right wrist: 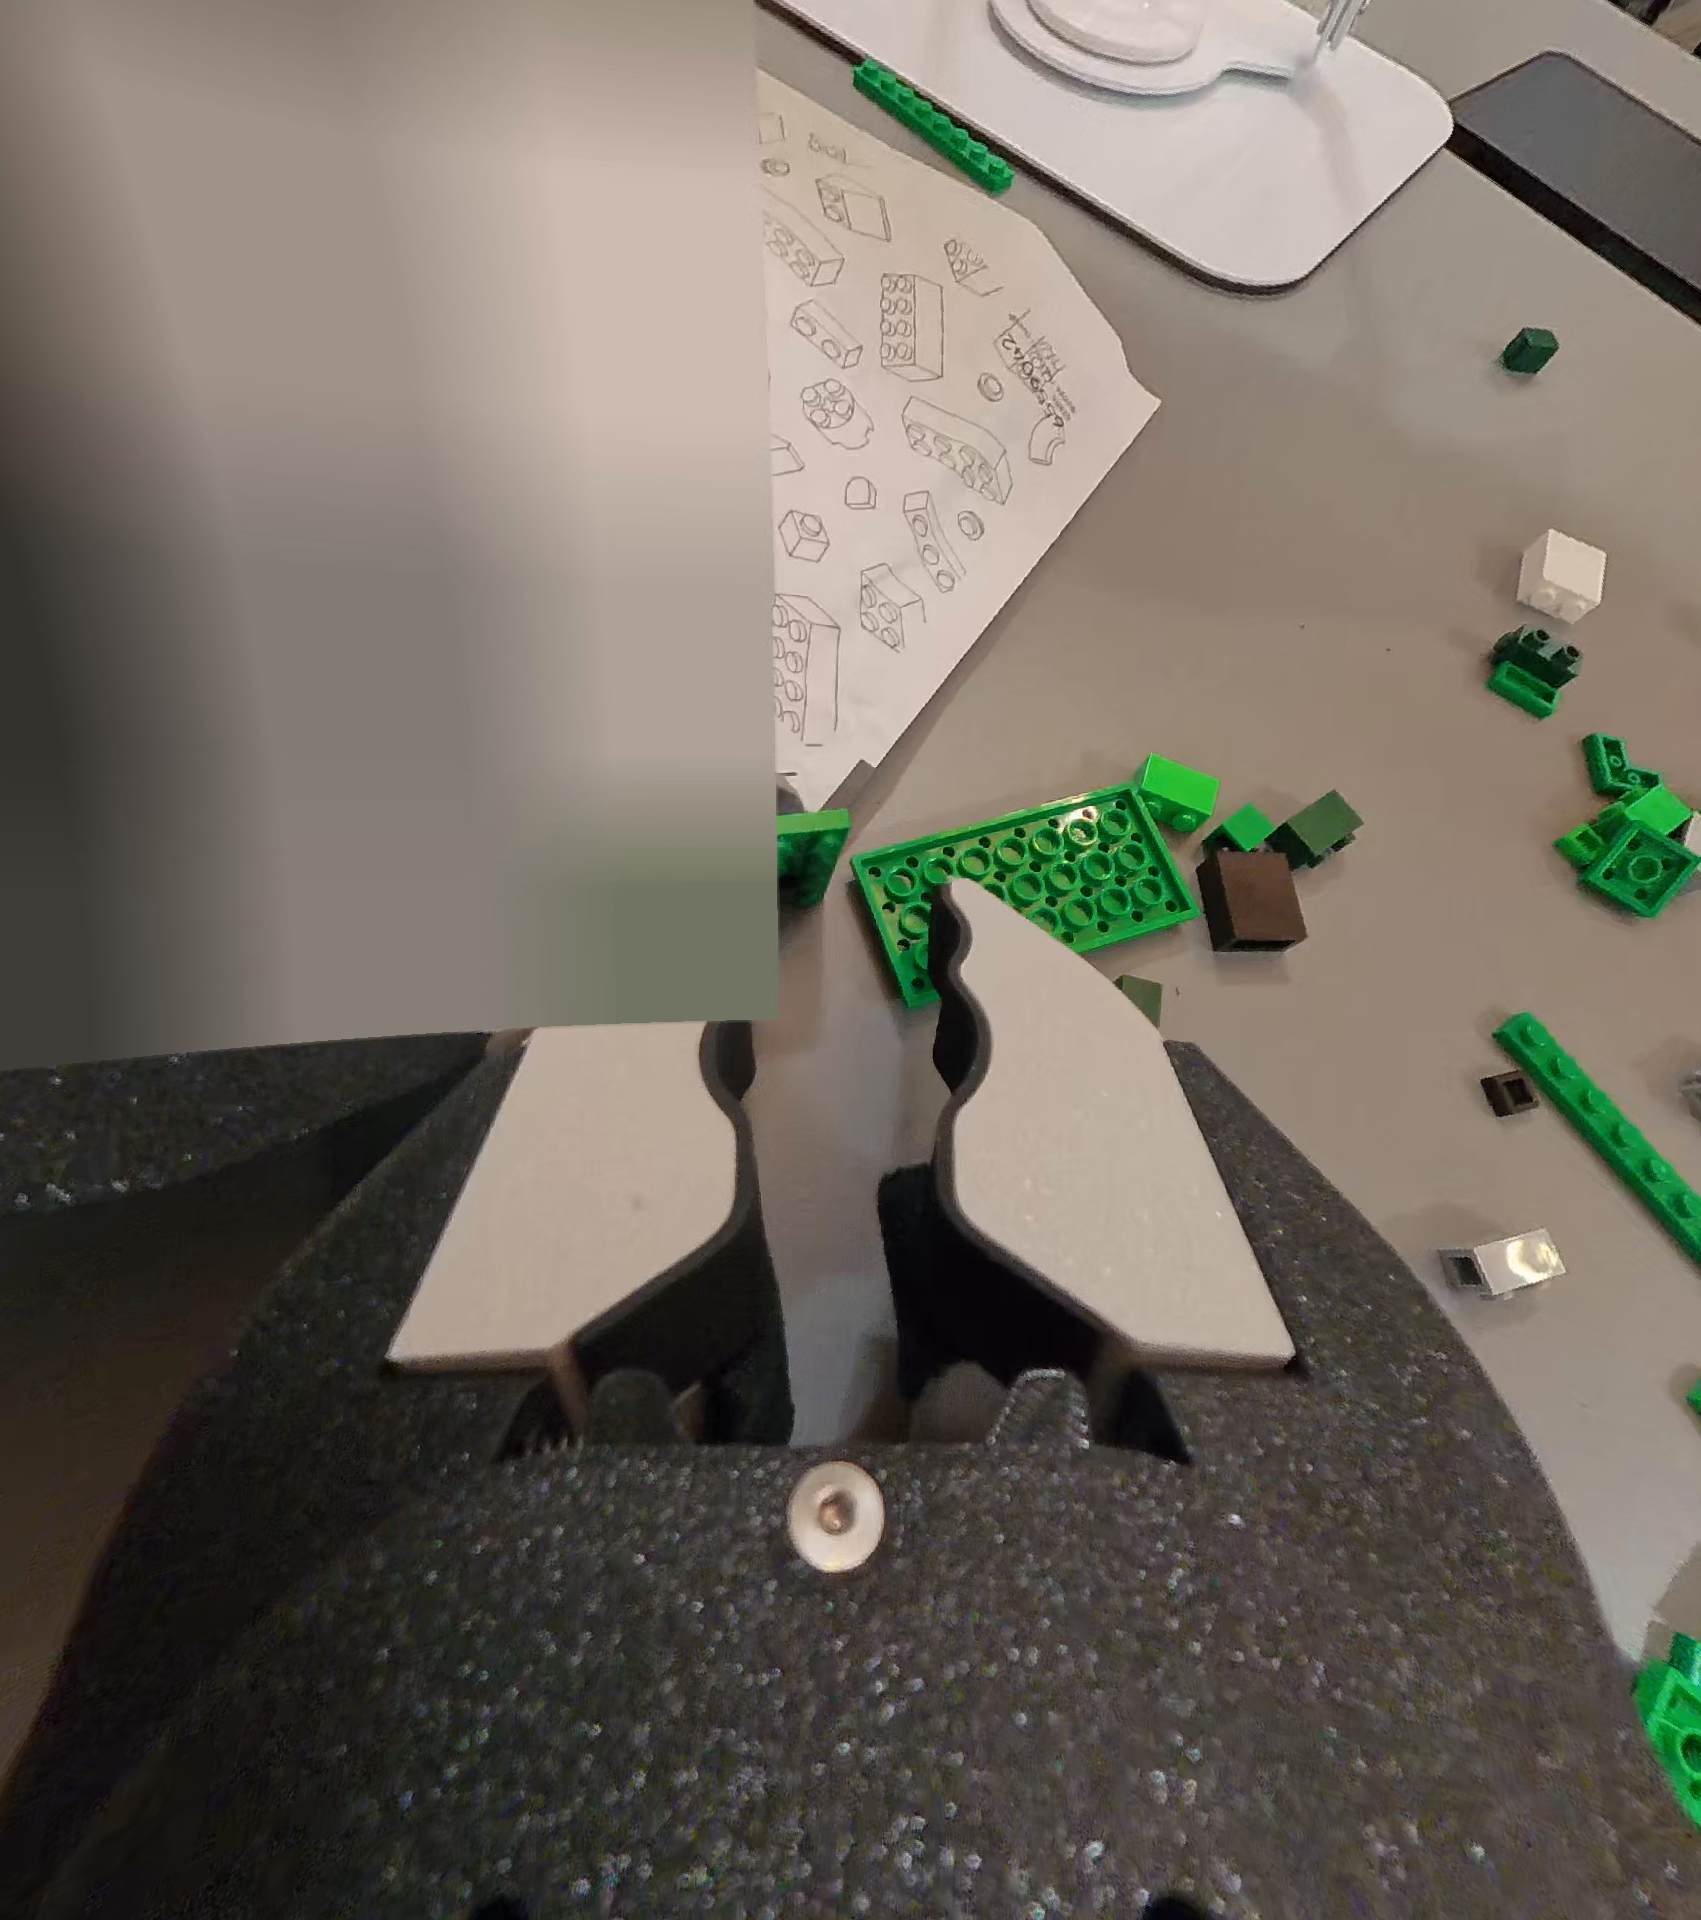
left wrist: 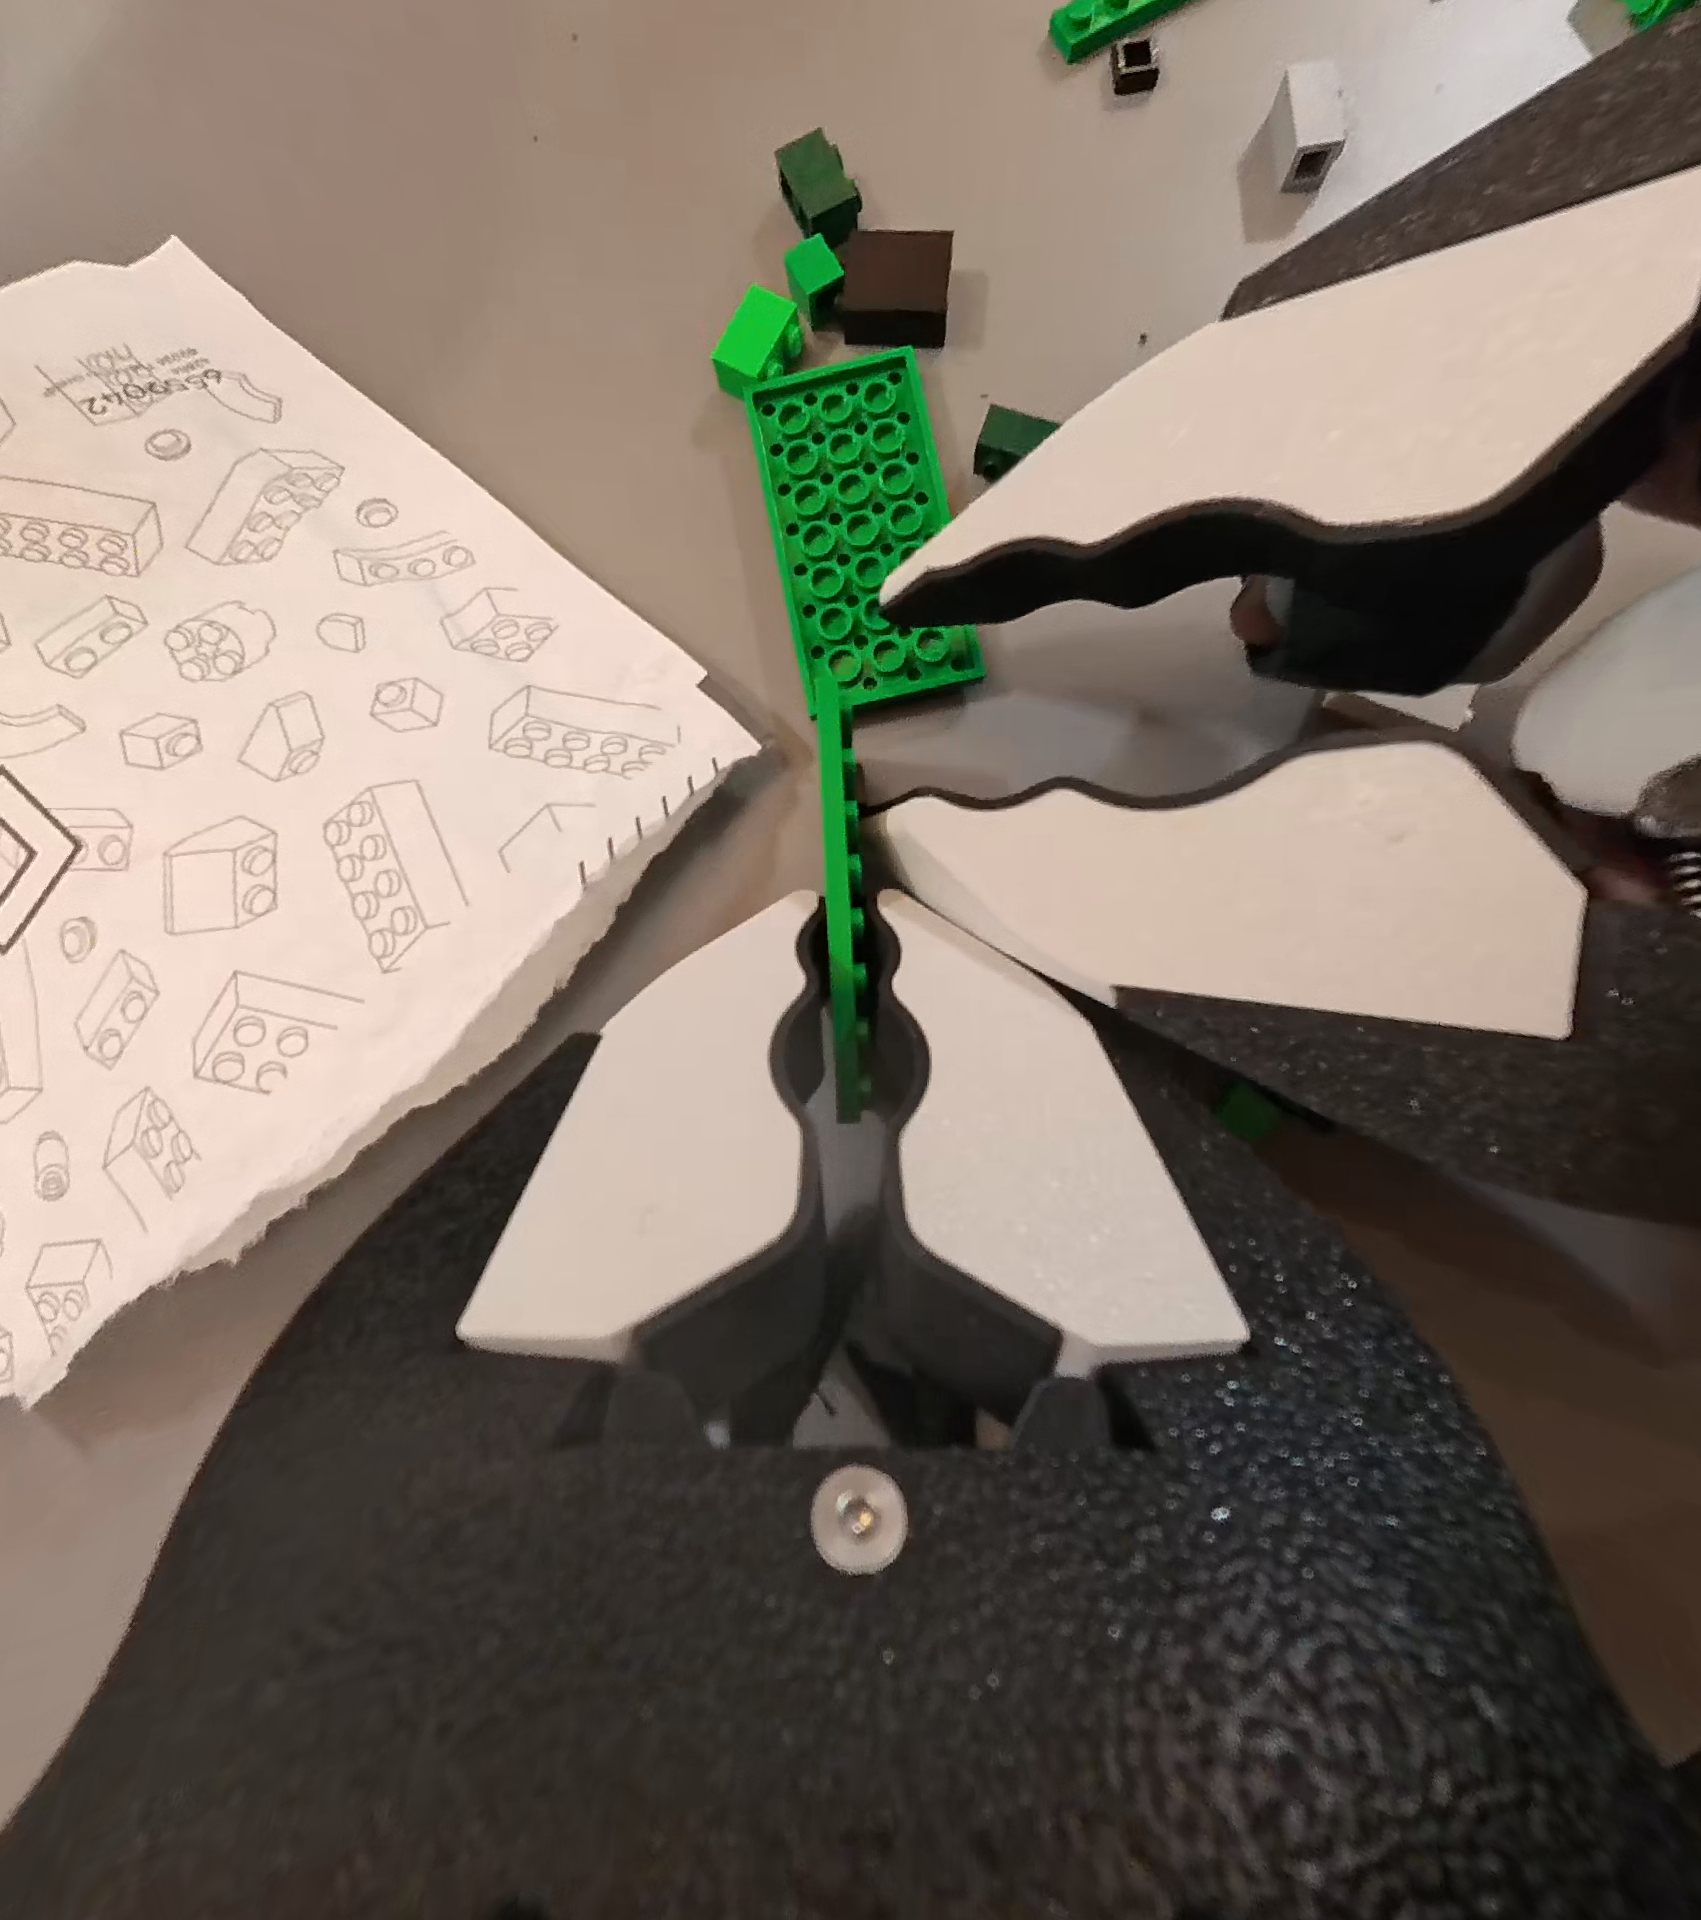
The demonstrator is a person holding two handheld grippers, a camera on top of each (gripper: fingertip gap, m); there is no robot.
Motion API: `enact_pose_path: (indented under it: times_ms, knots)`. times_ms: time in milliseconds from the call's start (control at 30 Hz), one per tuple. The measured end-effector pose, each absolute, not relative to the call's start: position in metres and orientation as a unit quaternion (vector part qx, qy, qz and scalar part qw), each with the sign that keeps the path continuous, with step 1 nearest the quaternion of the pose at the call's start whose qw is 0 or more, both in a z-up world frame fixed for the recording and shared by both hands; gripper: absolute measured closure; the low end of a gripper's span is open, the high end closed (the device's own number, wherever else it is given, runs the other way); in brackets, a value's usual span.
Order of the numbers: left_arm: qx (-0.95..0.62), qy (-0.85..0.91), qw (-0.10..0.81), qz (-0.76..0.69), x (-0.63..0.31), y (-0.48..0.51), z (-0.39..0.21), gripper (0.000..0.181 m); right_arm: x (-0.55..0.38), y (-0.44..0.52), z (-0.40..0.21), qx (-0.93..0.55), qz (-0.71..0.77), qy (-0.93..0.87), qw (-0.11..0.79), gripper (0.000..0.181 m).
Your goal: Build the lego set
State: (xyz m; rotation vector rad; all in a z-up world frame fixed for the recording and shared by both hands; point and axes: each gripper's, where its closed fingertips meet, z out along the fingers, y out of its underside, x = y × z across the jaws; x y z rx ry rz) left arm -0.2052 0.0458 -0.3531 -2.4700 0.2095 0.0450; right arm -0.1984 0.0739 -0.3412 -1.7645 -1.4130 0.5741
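My left gripper (left wrist: pixel 851 904) is shut on a thin green plate (left wrist: pixel 841 883), held on edge and seen edge-on. The plate's far end meets the near corner of a flat green plate (left wrist: pixel 856 520) that lies studs-down on the grey table; I cannot tell whether they are joined. My right gripper (left wrist: pixel 882 712) comes in from the right and is open. Its upper fingertip (left wrist: pixel 903 603) rests over the flat plate, and its lower fingertip (left wrist: pixel 893 826) is against the held plate. In the right wrist view the right gripper (right wrist: pixel 856 920) is open over the flat plate (right wrist: pixel 1064 862); its left fingertip is hidden by a blurred patch.
A torn paper sheet with brick drawings (left wrist: pixel 254 779) lies to the left. Loose green bricks and a brown brick (left wrist: pixel 898 286) sit just beyond the flat plate. Farther right lie a long green plate (right wrist: pixel 1635 1153) and several small green, white and grey pieces. A white base (right wrist: pixel 1241 135) stands at the back. My left and right fingertips are right by each other. It is some 6 cm from my right tips to the brown brick (left wrist: pixel 898 286). My right wrist view (right wrist: pixel 1247 897) looks at it from another angle.
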Motion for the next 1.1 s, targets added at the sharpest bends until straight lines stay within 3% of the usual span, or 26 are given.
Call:
enact_pose_path:
  times_ms: [400, 433, 500, 667, 800, 1100]
  knots:
    - [-0.944, 0.081, 0.32, 0.016, -0.205, 0.045, -0.353, 0.176, -0.197, 0.076, -0.341, -0.702, 0.226, -0.548, 0.395, 0.147]
    - [-0.945, 0.08, 0.316, 0.019, -0.207, 0.043, -0.353, 0.177, -0.19, 0.091, -0.34, -0.721, 0.19, -0.519, 0.418, 0.174]
    - [-0.947, 0.07, 0.313, 0.023, -0.215, 0.037, -0.353, 0.177, -0.184, 0.098, -0.34, -0.732, 0.195, -0.504, 0.414, 0.177]
    - [-0.945, 0.065, 0.321, 0.009, -0.215, 0.036, -0.353, 0.177, -0.191, 0.081, -0.342, -0.703, 0.225, -0.548, 0.393, 0.148]
    - [-0.943, 0.063, 0.327, -0.007, -0.213, 0.037, -0.353, 0.177, -0.203, 0.063, -0.334, -0.682, 0.296, -0.558, 0.37, 0.149]
    - [-0.942, 0.061, 0.329, -0.02, -0.213, 0.037, -0.353, 0.177, -0.21, 0.064, -0.337, -0.691, 0.299, -0.554, 0.355, 0.152]
